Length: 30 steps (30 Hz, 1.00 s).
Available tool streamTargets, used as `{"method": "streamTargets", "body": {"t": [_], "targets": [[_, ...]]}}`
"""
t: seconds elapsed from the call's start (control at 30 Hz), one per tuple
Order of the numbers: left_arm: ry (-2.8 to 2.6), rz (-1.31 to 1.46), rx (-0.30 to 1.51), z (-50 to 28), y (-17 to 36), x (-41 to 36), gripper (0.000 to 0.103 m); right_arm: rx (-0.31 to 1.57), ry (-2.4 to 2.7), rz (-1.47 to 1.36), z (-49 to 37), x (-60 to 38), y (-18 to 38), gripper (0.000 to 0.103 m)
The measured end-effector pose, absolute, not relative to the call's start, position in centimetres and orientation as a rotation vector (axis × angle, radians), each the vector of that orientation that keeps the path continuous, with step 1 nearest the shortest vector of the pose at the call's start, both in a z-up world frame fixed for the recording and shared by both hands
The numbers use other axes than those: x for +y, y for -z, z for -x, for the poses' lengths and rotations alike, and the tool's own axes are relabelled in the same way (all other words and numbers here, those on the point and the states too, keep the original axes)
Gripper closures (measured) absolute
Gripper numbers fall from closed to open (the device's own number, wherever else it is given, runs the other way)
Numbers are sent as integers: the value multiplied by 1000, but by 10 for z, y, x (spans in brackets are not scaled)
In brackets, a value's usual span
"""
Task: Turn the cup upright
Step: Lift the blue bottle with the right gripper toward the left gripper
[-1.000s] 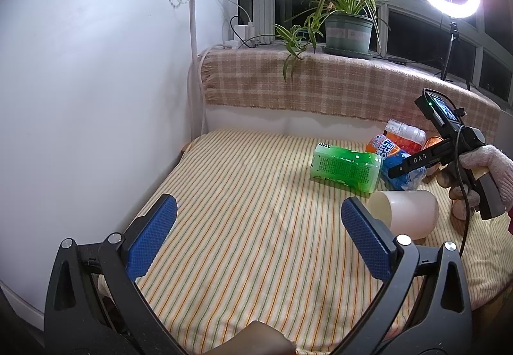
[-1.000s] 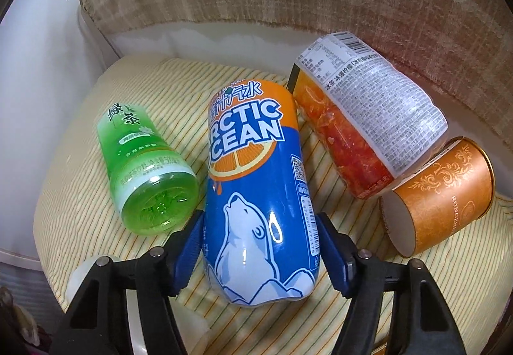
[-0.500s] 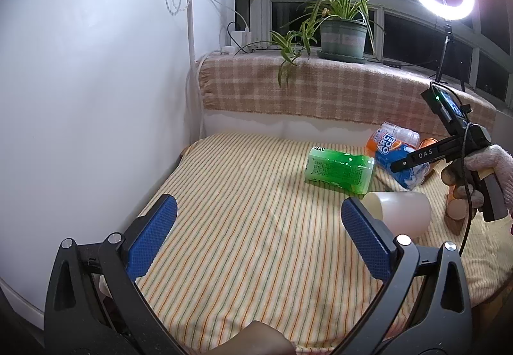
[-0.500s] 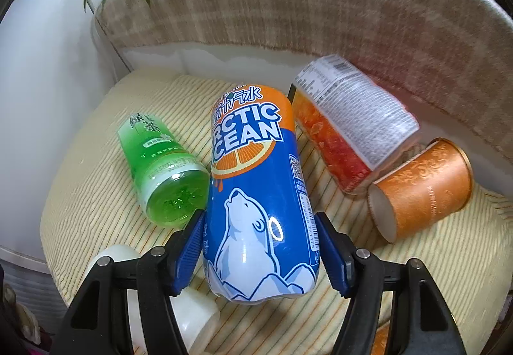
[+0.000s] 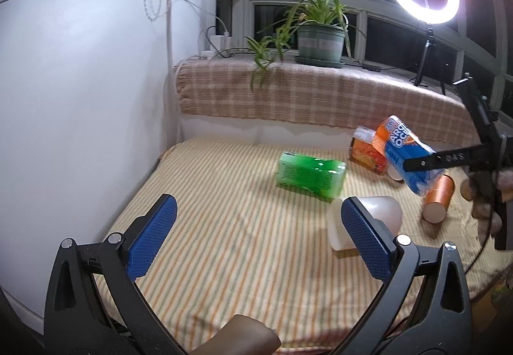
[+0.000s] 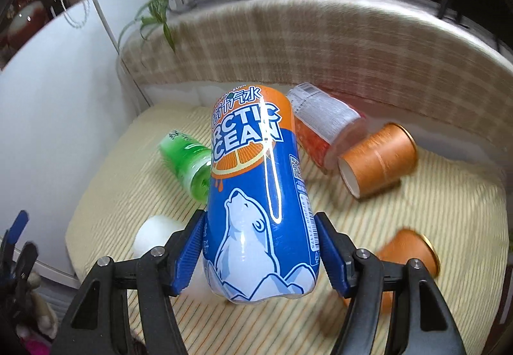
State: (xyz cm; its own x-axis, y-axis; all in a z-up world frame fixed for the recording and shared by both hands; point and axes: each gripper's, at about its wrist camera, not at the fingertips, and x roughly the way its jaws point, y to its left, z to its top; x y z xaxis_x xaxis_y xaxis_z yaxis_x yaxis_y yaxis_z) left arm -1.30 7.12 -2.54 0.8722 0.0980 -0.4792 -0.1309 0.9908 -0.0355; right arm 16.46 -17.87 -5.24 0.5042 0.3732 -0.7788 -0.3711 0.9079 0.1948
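Our right gripper clamps the blue cup, printed with a polar bear and an orange top, lifted and tilted above the striped cloth. Our left gripper hangs wide open, holding nothing.

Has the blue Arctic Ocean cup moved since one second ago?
Yes. The blue Arctic Ocean cup, clamped in the right gripper, has risen off the striped cloth, now above the green bottle beside it.
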Motion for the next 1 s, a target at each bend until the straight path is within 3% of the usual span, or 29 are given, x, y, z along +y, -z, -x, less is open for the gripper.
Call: {"method": "streamTargets", "body": {"t": [0.27,0.5,1.0], "targets": [[-38,80,542,1,32,51,0,924,-421,-149,-99,-208,59,34],[63,125,593,-5,37,34,0,995,-380,-313,-63,-224,97,34],[194,165,676,-13,45,6,0,1077,-306,-505,-50,-236,143,34]]}}
